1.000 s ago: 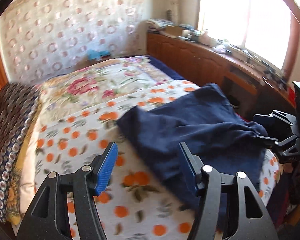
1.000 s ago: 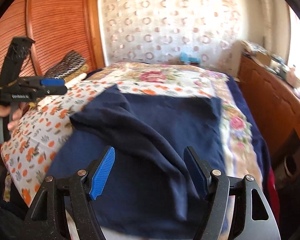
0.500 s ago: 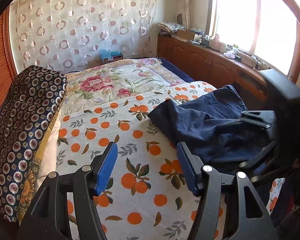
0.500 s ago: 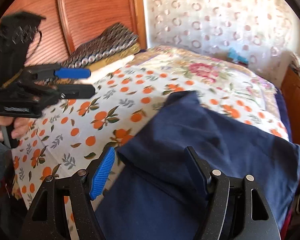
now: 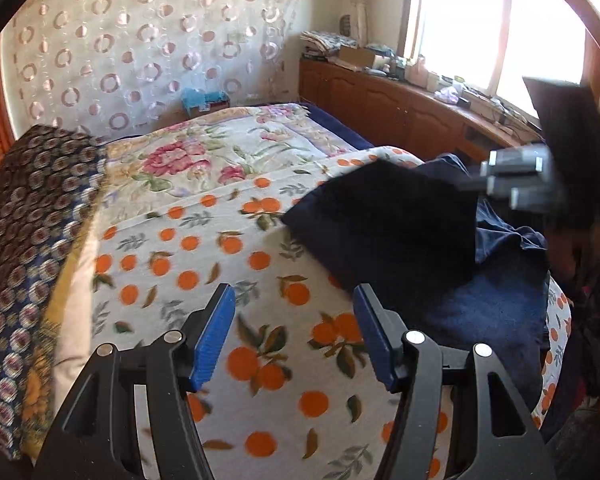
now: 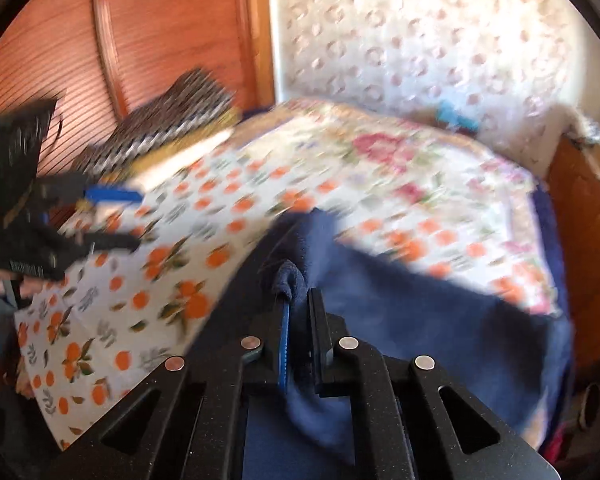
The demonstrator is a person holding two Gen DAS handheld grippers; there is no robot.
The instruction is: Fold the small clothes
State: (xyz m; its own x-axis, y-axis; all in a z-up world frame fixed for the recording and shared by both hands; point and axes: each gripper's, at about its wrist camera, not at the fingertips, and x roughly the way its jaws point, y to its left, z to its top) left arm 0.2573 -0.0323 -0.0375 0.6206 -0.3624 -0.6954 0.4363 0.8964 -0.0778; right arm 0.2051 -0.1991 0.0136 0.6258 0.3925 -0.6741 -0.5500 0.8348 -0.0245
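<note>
Blue cloth lies on the bed's orange-print sheet, near the bed's right edge. The right gripper has its fingers squeezed together on a bunched bit of the cloth, and part of the cloth is lifted off the sheet. The left gripper hangs over the sheet just beside the cloth, its fingers wide apart with nothing between them.
</note>
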